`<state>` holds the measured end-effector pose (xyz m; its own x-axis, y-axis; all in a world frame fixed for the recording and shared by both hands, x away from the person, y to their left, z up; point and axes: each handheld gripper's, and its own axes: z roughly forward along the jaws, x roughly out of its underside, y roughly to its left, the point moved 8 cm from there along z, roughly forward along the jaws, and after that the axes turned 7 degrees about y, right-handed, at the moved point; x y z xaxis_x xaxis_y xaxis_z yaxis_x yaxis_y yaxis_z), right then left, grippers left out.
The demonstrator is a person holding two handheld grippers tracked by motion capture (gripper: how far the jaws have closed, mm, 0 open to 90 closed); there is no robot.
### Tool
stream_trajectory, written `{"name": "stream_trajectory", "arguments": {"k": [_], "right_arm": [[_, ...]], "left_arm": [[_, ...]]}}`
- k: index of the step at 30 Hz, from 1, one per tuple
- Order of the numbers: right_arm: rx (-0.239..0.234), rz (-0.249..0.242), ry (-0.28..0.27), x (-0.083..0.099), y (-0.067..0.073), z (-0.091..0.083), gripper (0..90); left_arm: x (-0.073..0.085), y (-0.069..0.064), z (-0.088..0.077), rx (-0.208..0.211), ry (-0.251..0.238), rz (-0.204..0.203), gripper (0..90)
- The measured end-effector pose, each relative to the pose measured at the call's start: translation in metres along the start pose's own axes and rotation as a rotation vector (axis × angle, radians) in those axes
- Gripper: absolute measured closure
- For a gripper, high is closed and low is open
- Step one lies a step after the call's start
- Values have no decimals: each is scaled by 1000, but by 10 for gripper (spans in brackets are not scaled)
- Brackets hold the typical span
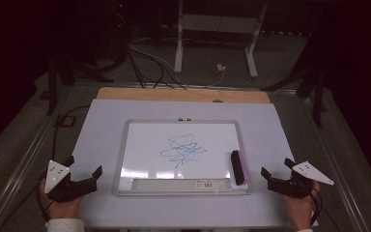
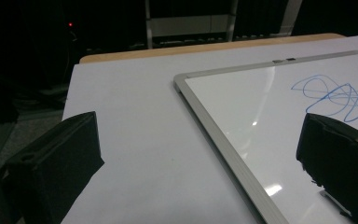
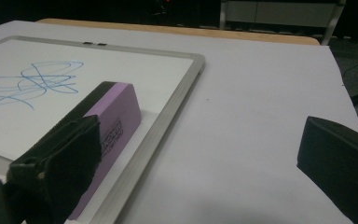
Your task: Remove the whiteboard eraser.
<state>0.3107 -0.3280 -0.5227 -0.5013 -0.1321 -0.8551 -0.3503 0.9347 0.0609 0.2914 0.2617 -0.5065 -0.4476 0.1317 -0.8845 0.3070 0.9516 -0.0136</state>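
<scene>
The purple eraser (image 3: 114, 126) with its black felt side carries a small printed label, too small for me to read; a barcode sticker (image 1: 206, 183) sits on the whiteboard's (image 1: 125, 145) bottom tray, also unreadable. A blue scribble (image 1: 182, 150) crosses the board's middle. The eraser lies at the board's right edge, just beside my right gripper (image 1: 275, 170), jaws spread wide and empty. My left gripper (image 1: 84, 170) is likewise spread wide over the white table sheet (image 1: 101, 121), left of the board.

The left claw (image 2: 198, 158) hangs wide open and empty over the pale bench (image 2: 135, 126). Just beyond it lies the whiteboard (image 2: 261, 107), a blue scribble (image 2: 335, 95) on its surface.
</scene>
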Motion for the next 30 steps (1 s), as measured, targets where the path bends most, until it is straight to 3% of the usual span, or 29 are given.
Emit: {"name": "stream_trajectory", "arguments": {"k": [18, 30], "right_arm": [[-29, 18, 1, -5, 7, -1, 1], [-55, 35, 3, -21, 13, -5, 1]], "left_arm": [[2, 3, 1, -30, -14, -1, 7], [7, -1, 6, -32, 19, 27, 7]]}}
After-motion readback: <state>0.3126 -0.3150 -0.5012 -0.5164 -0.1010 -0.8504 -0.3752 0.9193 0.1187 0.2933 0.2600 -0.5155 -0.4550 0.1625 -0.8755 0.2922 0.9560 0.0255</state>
